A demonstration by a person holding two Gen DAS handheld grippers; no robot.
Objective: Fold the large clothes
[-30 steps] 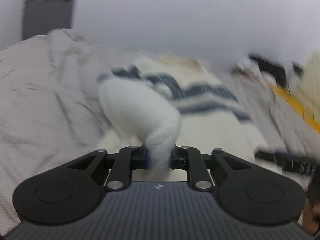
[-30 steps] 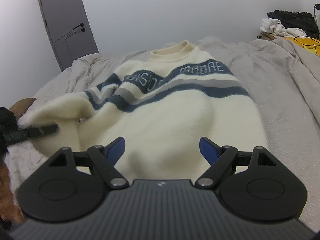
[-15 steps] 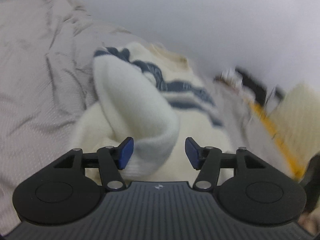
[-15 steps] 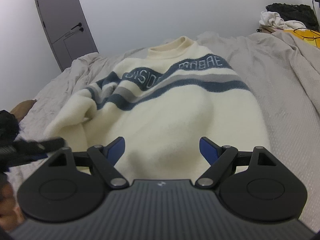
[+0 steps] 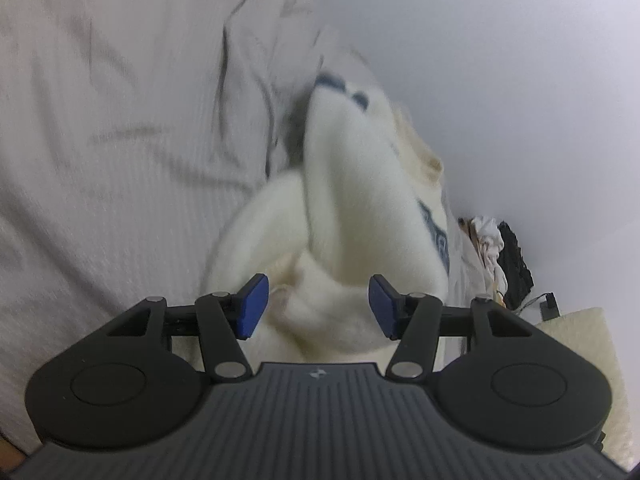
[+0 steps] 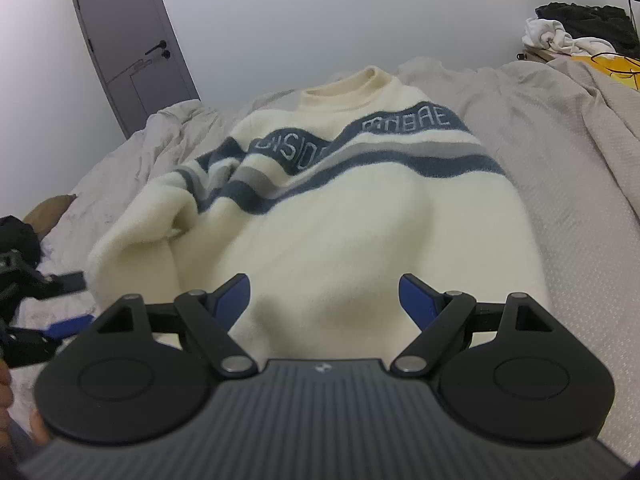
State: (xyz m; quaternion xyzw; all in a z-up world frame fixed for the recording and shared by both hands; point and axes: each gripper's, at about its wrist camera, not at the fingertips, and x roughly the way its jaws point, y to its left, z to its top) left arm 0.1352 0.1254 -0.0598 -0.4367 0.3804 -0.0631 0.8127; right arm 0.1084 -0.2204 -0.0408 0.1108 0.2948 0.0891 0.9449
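A cream sweater [image 6: 360, 216] with navy and grey chest stripes lies flat on the bed, collar at the far end. Its left sleeve [image 6: 132, 240] is folded in along the body's left side. My right gripper [image 6: 322, 300] is open and empty over the sweater's lower hem. In the left wrist view the sweater [image 5: 352, 208] is blurred, and my left gripper [image 5: 318, 306] is open with the sleeve cuff lying loose between its fingers. The left gripper [image 6: 60, 304] also shows at the right wrist view's left edge.
The grey wrinkled bedspread [image 6: 580, 168] lies under the sweater. A grey door [image 6: 128, 44] stands at the back left. A pile of white and black clothes [image 6: 576, 36] and a yellow item [image 6: 616, 68] sit at the back right.
My left gripper was shut on the sleeve cuff, then opened and let it go onto the sweater. It has since rolled and pulled back. The right gripper stayed open and nearly still.
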